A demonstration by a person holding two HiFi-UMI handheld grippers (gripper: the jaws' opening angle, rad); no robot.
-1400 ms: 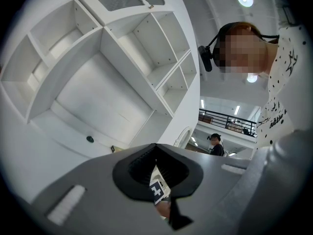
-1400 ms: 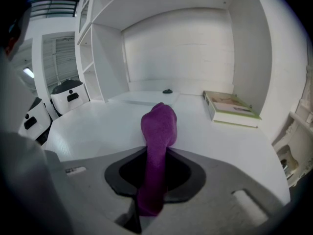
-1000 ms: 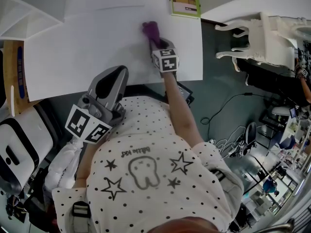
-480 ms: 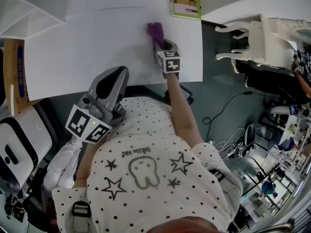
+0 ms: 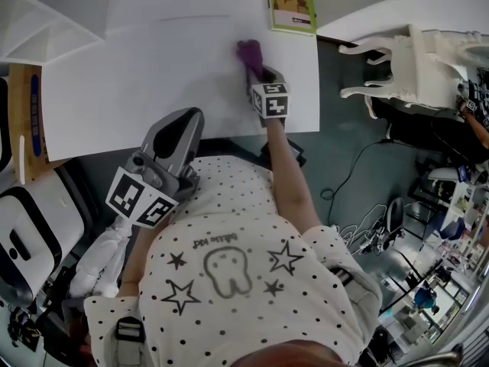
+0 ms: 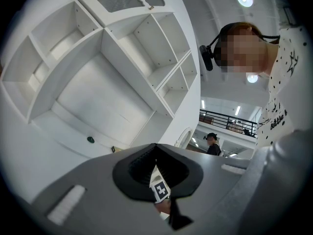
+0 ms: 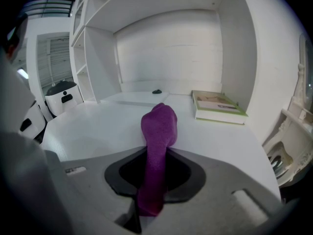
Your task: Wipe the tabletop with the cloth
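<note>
The cloth [image 7: 159,131] is purple, bunched into a narrow strip. It rises from between the jaws and ends in a rounded wad that presses on the table [image 5: 137,82]. In the head view it lies toward the table's far right part, a little short of the book.

The right gripper [image 5: 260,73] is clenched on the cloth. Its jaws pinch the lower end of the strip, and the wad sticks out beyond their tips onto the tabletop. The left gripper [image 5: 183,125] is held back at the table's near edge, close to the person's chest, off the surface. Its jaws are closed together with nothing between them, and its view looks up at the shelves and ceiling.

The table is plain white and fills most of the head view. A white shelf unit [image 6: 122,67] with open compartments stands behind it. A white ornate chair [image 5: 397,60] stands on the dark floor to the right, apart from the table. A green-edged book [image 5: 290,2] lies flat at the far right corner of the tabletop. A small dark knob [image 7: 156,91] sits near the back wall.
</note>
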